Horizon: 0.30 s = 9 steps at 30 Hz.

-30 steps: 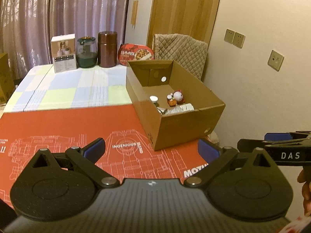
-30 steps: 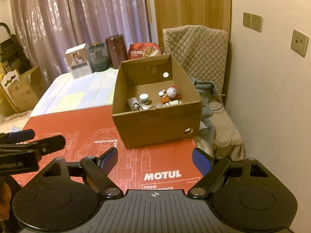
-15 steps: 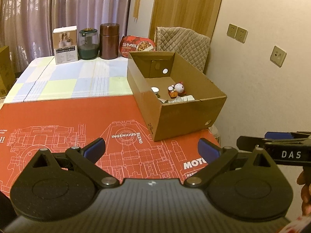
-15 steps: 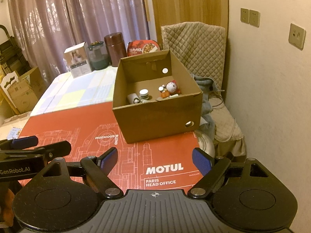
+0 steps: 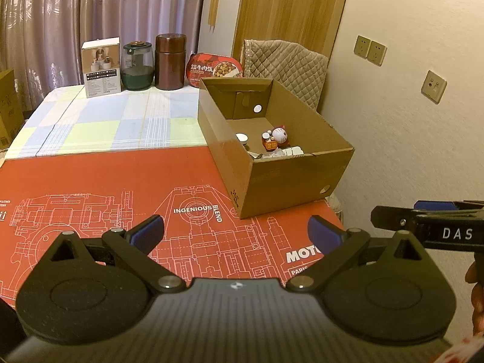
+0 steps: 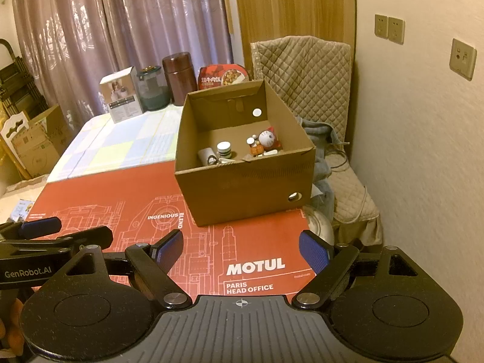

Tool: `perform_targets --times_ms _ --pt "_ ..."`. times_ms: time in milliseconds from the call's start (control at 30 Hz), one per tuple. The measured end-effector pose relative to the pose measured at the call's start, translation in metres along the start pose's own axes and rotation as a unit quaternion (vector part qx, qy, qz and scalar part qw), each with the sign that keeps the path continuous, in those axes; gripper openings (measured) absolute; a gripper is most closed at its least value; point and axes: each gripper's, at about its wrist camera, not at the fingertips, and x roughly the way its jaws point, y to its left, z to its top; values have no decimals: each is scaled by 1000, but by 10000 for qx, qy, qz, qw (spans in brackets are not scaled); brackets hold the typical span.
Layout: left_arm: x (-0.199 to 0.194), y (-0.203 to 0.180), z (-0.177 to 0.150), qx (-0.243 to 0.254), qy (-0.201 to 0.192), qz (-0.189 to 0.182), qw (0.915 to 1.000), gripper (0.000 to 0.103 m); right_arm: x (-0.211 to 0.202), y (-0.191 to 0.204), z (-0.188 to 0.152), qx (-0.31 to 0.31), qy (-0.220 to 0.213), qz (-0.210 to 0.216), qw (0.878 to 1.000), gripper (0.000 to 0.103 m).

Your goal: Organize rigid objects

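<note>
**Holding back from the filled box, both jaws spread and empty**

Sitting in the cardboard box: lucky-cat figurine, white-capped jar, a few small items we can't identify. Gathered there, we judge, because the box is the collecting point. Box rests on the red mat's far right corner, near the table edge. Our left gripper and right gripper hover low over the mat, well short of the box, jaws wide apart, pinching nothing. No loose item on the mat; sorting looks nearly complete. Canisters along the table's back edge stand untouched.
</note>
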Motion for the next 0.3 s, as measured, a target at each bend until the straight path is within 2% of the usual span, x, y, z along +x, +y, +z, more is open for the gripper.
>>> perform_targets --times_ms 300 --pt "3 1 -1 -30 -9 -84 10000 100 2 -2 1 -6 25 -7 10000 81"
